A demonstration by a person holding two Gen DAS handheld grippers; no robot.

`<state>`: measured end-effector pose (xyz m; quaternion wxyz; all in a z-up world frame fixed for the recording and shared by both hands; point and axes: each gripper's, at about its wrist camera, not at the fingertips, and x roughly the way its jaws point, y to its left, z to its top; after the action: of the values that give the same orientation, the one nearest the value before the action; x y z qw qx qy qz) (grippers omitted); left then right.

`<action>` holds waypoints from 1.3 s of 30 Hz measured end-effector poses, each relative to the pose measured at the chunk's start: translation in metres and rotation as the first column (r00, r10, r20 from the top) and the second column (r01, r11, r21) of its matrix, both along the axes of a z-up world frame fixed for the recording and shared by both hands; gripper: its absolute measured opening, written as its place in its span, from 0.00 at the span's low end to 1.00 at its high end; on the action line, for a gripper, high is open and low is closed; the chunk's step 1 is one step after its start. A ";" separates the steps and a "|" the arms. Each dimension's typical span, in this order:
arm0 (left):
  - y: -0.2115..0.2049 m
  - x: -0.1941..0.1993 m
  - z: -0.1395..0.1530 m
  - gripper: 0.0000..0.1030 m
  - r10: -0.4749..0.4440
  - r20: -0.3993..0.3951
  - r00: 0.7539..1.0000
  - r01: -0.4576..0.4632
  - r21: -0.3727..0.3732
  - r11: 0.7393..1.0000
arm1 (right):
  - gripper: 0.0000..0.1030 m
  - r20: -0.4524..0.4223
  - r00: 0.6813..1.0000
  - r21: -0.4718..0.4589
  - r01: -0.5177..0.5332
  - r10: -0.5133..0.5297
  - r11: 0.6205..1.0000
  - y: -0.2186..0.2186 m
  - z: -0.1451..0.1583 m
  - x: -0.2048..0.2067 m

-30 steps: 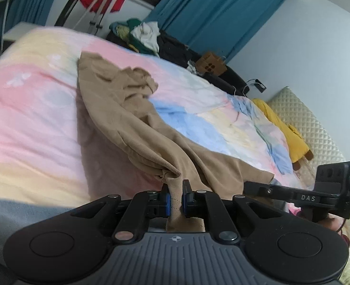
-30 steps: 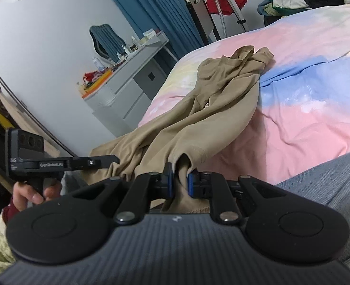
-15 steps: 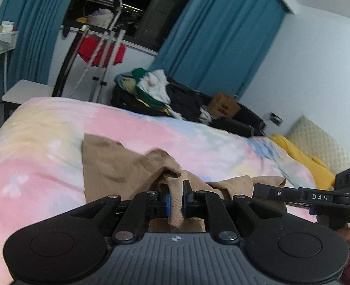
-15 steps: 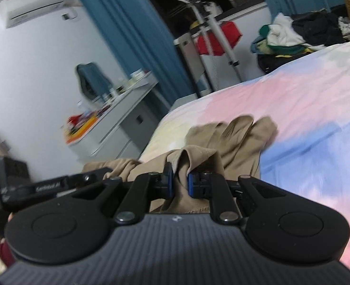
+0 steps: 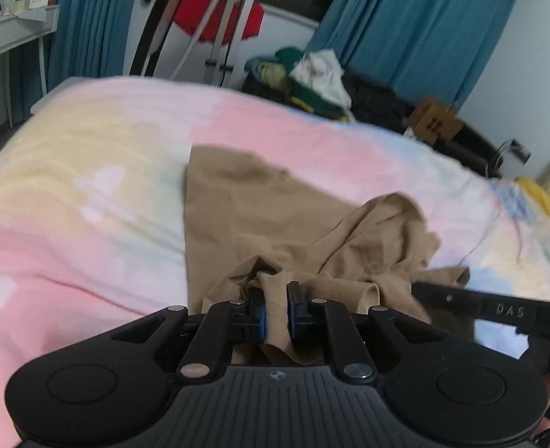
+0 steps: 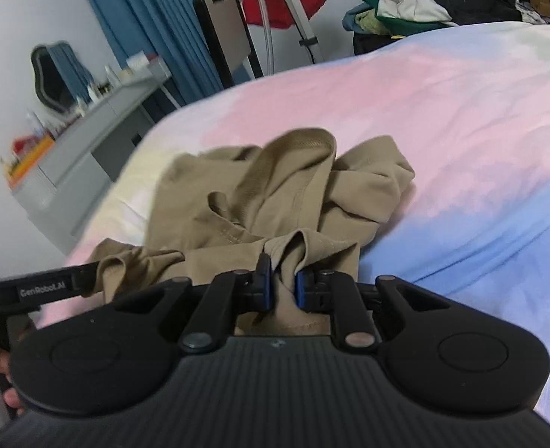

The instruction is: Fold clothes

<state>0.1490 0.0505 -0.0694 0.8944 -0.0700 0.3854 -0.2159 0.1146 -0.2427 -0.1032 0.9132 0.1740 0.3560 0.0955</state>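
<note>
The tan garment [image 5: 260, 205] lies on the pastel bedspread [image 5: 88, 171], its flatter far part spread toward the foot of the bed and its near edge gathered up off the bedspread into both grippers. The left gripper [image 5: 275, 315] is clamped on a bunched fold of that near edge, cloth filling the gap between its blue pads; the right gripper [image 6: 283, 287] is likewise closed on a pinch of the same garment [image 6: 275, 190], just beside what looks like a stitched hem. The right one's black bar shows at the garment's right side in the left wrist view, so the two grips sit near each other along the same edge.

By the look of it the fabric is thin, soft and stretchy: it drapes in loose rolls, slumps into a rumpled heap where a ribbed band, perhaps a neckline or cuff, curls over, and holds no shape of its own. It is probably light, so weight is no worry; the trouble is likely to be sag between the grips and layers sliding over one another. A hold on the hem or a seam, where the cloth is doubled and stitched, should slip less than a pinch of single fabric, and grips spread further apart along the edge would keep it taut while it is laid over the flat part
</note>
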 end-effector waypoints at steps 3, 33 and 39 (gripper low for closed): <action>-0.001 0.008 -0.007 0.13 0.004 -0.005 1.000 -0.004 0.008 1.000 | 0.18 -0.002 1.000 0.014 0.002 -0.002 1.000 -0.001 -0.003 0.004; 0.044 -0.150 0.026 0.79 0.136 -0.204 0.969 -0.184 -0.234 0.955 | 0.68 -0.161 0.986 0.482 0.108 -0.033 0.870 -0.025 0.007 -0.145; 0.054 -0.136 -0.007 0.80 0.161 -0.362 0.918 -0.286 -0.323 0.902 | 0.68 -0.279 0.960 0.609 0.168 0.011 0.775 -0.022 -0.029 -0.137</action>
<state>0.0130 0.1049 -0.0765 0.8076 -0.3160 0.4699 -0.1645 -0.0224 -0.2647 -0.1318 0.7498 0.4938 0.4157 0.1458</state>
